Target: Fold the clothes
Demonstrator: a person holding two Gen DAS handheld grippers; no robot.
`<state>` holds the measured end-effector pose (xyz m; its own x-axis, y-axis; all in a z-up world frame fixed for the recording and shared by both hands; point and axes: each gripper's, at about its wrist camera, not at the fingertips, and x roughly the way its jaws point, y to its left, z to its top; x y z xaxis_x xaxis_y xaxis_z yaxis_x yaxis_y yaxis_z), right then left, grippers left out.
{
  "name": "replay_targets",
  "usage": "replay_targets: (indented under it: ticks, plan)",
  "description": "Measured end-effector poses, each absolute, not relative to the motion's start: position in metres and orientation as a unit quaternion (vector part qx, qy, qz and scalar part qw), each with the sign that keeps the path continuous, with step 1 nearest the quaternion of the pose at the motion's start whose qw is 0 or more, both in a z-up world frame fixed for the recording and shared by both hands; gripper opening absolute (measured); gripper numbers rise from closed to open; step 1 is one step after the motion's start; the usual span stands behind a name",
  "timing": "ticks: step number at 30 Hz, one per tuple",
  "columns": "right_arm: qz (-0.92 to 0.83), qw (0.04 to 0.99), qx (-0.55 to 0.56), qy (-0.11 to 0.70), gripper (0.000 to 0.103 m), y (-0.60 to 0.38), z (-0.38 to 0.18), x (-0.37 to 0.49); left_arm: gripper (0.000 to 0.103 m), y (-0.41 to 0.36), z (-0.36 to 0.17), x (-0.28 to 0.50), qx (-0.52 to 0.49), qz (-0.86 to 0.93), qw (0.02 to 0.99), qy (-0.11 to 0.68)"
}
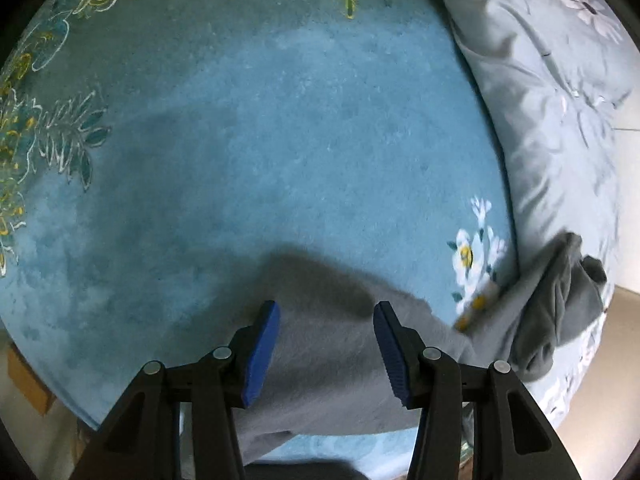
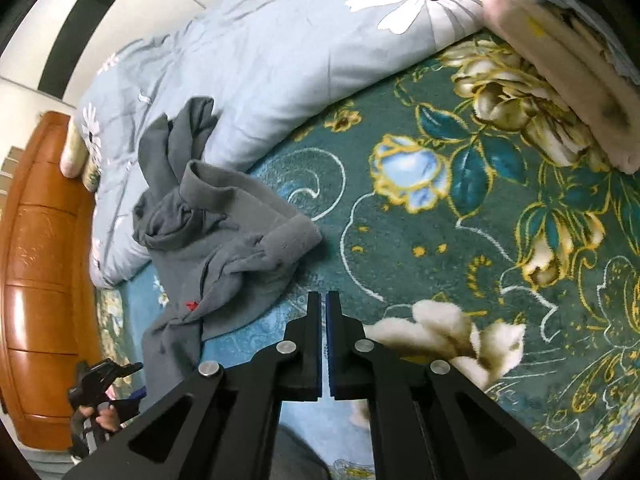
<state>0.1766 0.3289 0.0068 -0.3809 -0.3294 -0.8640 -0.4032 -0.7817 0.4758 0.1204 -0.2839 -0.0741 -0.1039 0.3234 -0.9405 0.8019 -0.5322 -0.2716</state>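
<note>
Left gripper (image 1: 326, 316) pointed down over a teal floral blanket (image 1: 280, 140), blue pads (image 1: 262, 354) apart with nothing pinched. Grey garment (image 1: 332, 364) lay flat beneath and between the fingers, running right into a bunched heap (image 1: 560, 300) against a pale grey floral duvet (image 1: 540, 92).

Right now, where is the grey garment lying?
In the right wrist view, the grey garment lies crumpled left of centre on the floral blanket, against the pale quilt.

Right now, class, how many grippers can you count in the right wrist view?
2: the right gripper, shut and empty, bottom centre; the left gripper, bottom left beside the grey garment.
</note>
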Motion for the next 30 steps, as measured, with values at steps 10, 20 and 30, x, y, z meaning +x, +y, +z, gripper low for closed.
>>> replay_targets:
  ticks: [10, 20, 30]
  plan:
    - [0.767, -0.056, -0.551, 0.324, 0.002, 0.289, 0.011, 0.165, 0.028, -0.275, -0.095, 0.105, 0.652, -0.526, 0.265, 0.478]
    - [0.690, -0.089, -0.563, 0.446, 0.050, 0.244, -0.038, 0.125, 0.012, -0.245, -0.057, 0.138, 0.607, -0.614, 0.210, 0.459]
    - [0.638, 0.009, -0.561, 0.528, 0.011, 0.247, -0.072, 0.111, 0.011, -0.233, -0.009, 0.138, 0.572, -0.674, 0.138, 0.446]
